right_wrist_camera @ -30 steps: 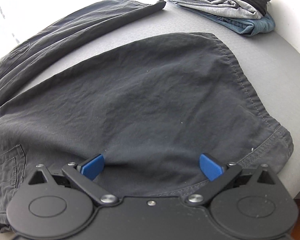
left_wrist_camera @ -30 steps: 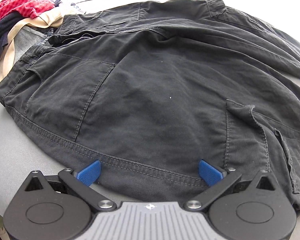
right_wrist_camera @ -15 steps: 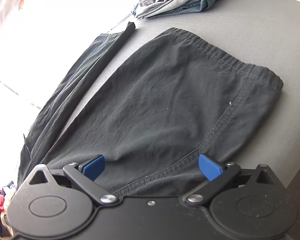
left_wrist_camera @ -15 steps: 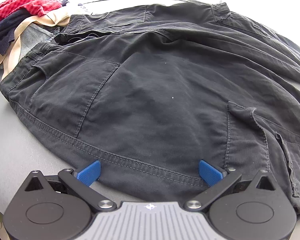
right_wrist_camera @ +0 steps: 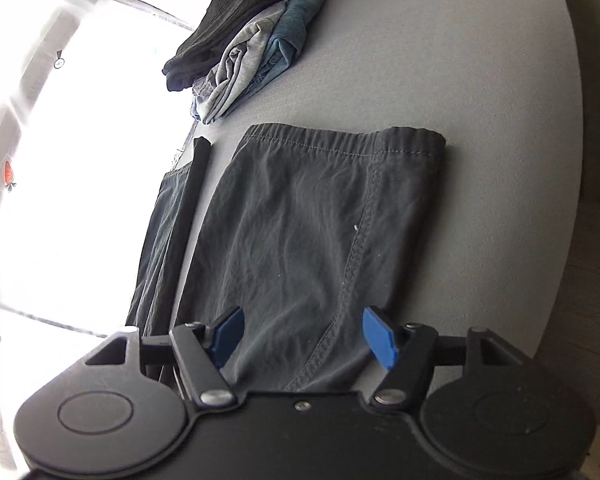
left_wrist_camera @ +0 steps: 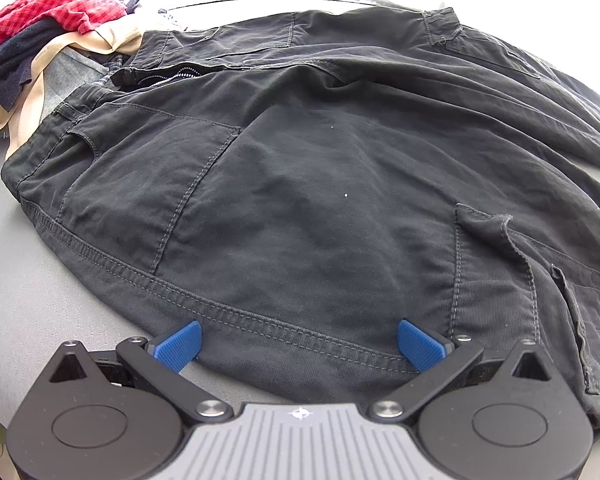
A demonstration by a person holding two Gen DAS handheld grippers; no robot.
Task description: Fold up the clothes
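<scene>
Dark grey cargo trousers (left_wrist_camera: 320, 184) lie spread over the grey table (left_wrist_camera: 40, 300). In the left wrist view their waist and pocketed seat fill the frame. My left gripper (left_wrist_camera: 298, 344) stands open over the side seam, with the blue fingertips (left_wrist_camera: 178, 344) wide apart. In the right wrist view one trouser leg (right_wrist_camera: 300, 232) lies flat, its hem at the far end. My right gripper (right_wrist_camera: 302, 336) hovers over the leg's stitched seam. Its jaws are closing, with the cloth between them and the pads (right_wrist_camera: 376, 334) still clear of it.
An unfolded heap of red checked, navy and beige clothes (left_wrist_camera: 48, 36) sits at the far left by the waistband. A folded stack of black, grey and blue garments (right_wrist_camera: 244, 40) lies beyond the hem. The table's rounded edge (right_wrist_camera: 572, 160) curves down the right side.
My right gripper has rolled and swung along the leg, so the hem now lies straight ahead, and its jaws have narrowed. The left gripper has stayed put.
</scene>
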